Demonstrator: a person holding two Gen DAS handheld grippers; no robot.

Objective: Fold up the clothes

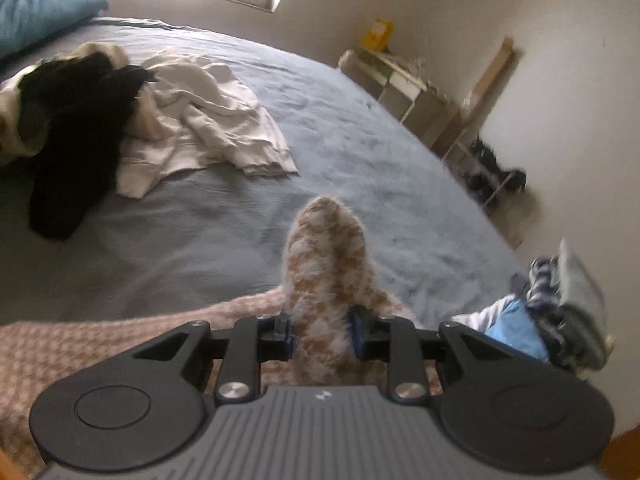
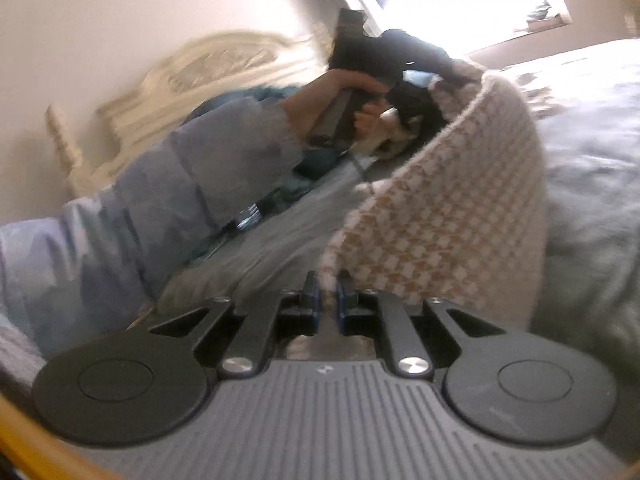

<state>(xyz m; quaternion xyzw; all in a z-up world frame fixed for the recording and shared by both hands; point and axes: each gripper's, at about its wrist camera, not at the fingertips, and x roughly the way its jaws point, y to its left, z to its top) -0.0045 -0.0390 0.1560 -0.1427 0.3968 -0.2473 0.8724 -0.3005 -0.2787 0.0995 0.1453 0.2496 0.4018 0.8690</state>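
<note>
Left wrist view: checked knit (image 1: 324, 264) bunched between left tool's (image 1: 322, 334) fingers.

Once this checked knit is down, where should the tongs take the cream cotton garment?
Grip the cream cotton garment at its flat hem corner, coming from the open grey bedspread side. That edge lies spread and clear; its far side is tucked under the black fleece garment.
</note>
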